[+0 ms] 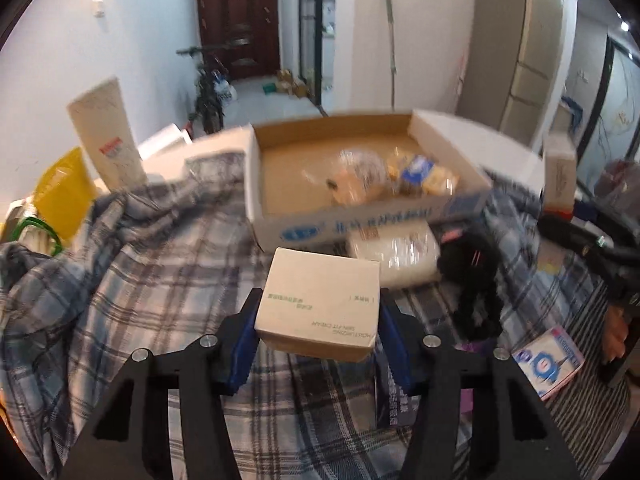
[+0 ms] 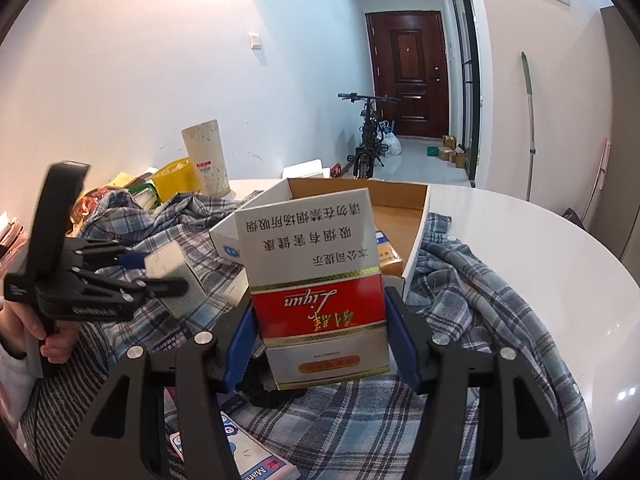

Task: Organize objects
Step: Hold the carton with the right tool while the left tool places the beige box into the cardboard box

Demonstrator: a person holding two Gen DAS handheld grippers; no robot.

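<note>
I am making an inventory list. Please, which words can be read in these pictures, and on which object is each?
"Liqun", upside down: red and white carton.
"吸烟有害健康", upside down: same carton's white panel.
"MOISTURIZING SKIN FIT CREAM", upside down: beige box.
Blue print on the cardboard tray: blurred, unreadable.
Label on the tall tube: too small.

tray goods (image 1: 384, 178): wrapped items in cardboard tray (image 1: 360, 228) smeared by motion blur, can't ID.
black lump (image 1: 476, 280): dark thing on plaid cloth (image 1: 140, 280), shape unclear.
blue-white pack (image 1: 548, 360): print too small to read.
beige box (image 1: 320, 300): underside hidden; small print unreadable.
red-white carton (image 2: 320, 280): blocks most of tray interior behind it.
desk (image 2: 520, 240): mostly under cloth, far right cut by frame edge.
</note>
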